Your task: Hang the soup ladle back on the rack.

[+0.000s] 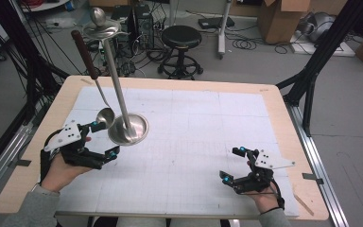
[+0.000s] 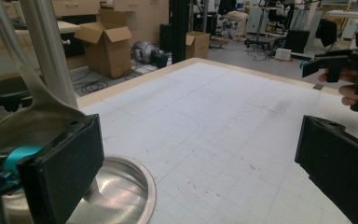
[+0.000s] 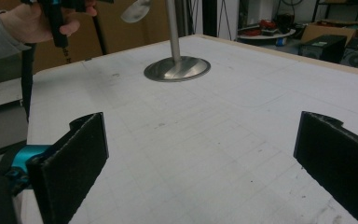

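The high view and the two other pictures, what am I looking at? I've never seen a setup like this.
There is no robot here. A person holds a hand-held, two-jaw tool in each hand. The high view looks down from above the person's side of the table, with the left tool at the left and the right tool at the right. The other two pictures come from a camera riding on each tool, looking out between its black jaws. On the white gridded mat stands a metal stand with a round base and a tall pole. A dark-handled spoon has its bowl beside the left tool's jaw. Both tools are open and clamp nothing. What keeps the spoon up is unclear.
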Available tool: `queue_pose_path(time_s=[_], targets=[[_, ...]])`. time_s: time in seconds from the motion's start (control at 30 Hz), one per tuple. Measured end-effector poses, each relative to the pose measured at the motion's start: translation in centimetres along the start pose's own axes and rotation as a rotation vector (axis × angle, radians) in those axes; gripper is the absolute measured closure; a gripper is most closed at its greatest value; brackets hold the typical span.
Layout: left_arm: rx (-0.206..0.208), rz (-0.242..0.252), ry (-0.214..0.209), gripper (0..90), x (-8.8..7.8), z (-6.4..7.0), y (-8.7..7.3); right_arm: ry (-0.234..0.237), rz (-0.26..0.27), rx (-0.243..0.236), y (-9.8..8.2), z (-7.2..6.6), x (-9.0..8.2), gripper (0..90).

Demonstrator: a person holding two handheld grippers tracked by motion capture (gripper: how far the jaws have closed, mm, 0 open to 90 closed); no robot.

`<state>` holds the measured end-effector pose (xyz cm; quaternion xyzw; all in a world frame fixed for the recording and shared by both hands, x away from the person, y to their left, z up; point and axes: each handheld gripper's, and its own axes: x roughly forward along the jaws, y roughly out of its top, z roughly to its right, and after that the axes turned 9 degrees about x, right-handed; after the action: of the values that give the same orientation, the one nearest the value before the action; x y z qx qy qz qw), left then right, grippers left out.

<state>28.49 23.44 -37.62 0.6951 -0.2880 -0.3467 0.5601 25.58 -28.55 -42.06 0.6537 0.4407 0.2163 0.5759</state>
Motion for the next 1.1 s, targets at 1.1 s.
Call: queue_pose_path(time_s=[1.1], targets=[[-0.007,-0.108,0.015,1.7,0.7,1.4,-3.6,-0.071,0.054,0.011,0.2,0.4,-0.8,2.1]])
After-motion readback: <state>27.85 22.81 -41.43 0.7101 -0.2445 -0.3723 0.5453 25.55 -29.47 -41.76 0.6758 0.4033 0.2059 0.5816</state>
